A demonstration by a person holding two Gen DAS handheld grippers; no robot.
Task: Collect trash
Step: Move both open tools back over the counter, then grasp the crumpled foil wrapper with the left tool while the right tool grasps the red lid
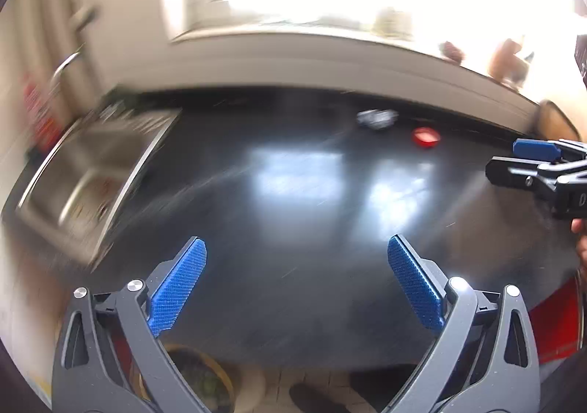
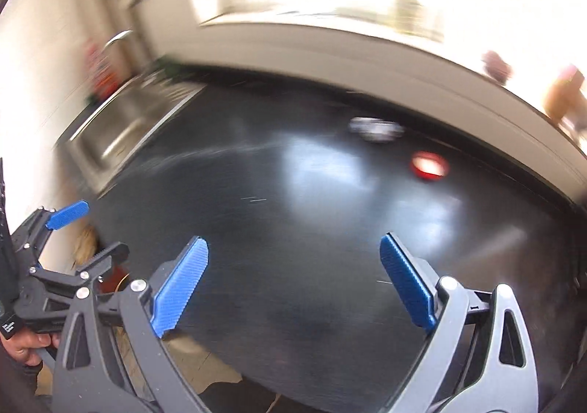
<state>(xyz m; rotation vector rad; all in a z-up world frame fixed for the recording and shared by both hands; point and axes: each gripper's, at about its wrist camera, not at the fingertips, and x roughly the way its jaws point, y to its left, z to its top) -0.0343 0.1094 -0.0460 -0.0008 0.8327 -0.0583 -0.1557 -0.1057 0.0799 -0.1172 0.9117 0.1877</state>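
Both my grippers, left (image 1: 297,281) and right (image 2: 294,281), hover with ribbed blue pads spread wide, grasping nothing, over the glossy black counter (image 1: 293,229). Two bits of trash lie near its far edge, nothing between: one crumpled silvery wrapper (image 1: 377,118) and, just beside it, one round red lid (image 1: 425,137). One steel sink (image 1: 91,174) sits left, blurred.

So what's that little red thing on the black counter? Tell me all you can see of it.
The red thing is small, roundish and flat-looking, bright red with a paler glare in its middle. It lies on the dark glossy counter near the back edge, just right of a crumpled silvery piece and apart from it. Both grippers are well short of it. Blur hides what it is.
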